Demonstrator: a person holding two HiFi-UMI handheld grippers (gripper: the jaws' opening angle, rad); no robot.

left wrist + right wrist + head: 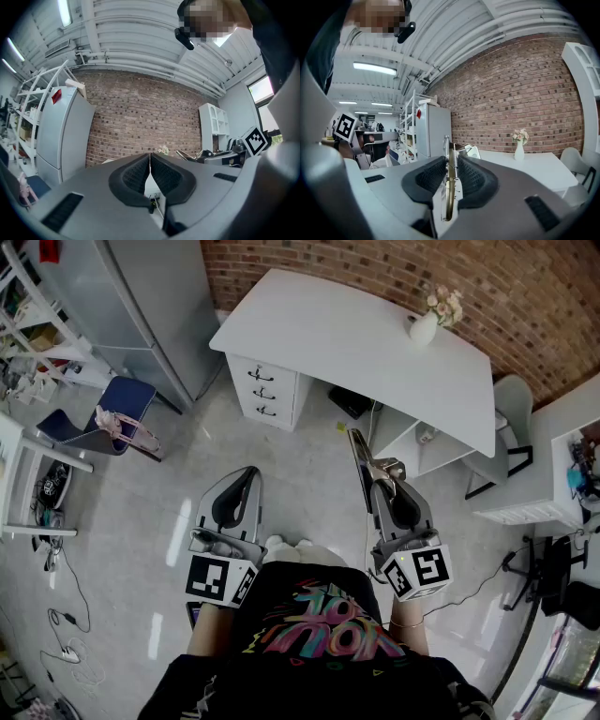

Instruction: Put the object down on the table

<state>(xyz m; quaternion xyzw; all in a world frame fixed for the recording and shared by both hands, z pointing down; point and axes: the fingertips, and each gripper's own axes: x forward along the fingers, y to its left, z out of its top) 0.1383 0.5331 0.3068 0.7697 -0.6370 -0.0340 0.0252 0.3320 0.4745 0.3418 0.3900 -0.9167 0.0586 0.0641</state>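
Note:
My right gripper (381, 484) is shut on a slim metal tool (360, 451) with a coil spring and a brass-coloured handle, which points forward over the floor toward the white table (356, 343). In the right gripper view the tool (450, 180) stands edge-on, and the pads of the right gripper (451, 165) press on it from both sides. The table (525, 168) lies ahead at the right with a white flower vase (519, 150) on it. My left gripper (247, 476) is held beside it at waist height. In the left gripper view the left gripper (150, 165) is shut with nothing in it.
A white vase (424, 327) stands near the table's far right end. A drawer unit (267, 390) sits under the table's left end. A grey fridge (141, 306) and blue chair (112, 413) are at the left, a grey chair (514, 413) at the right. Cables (61, 624) lie on the floor.

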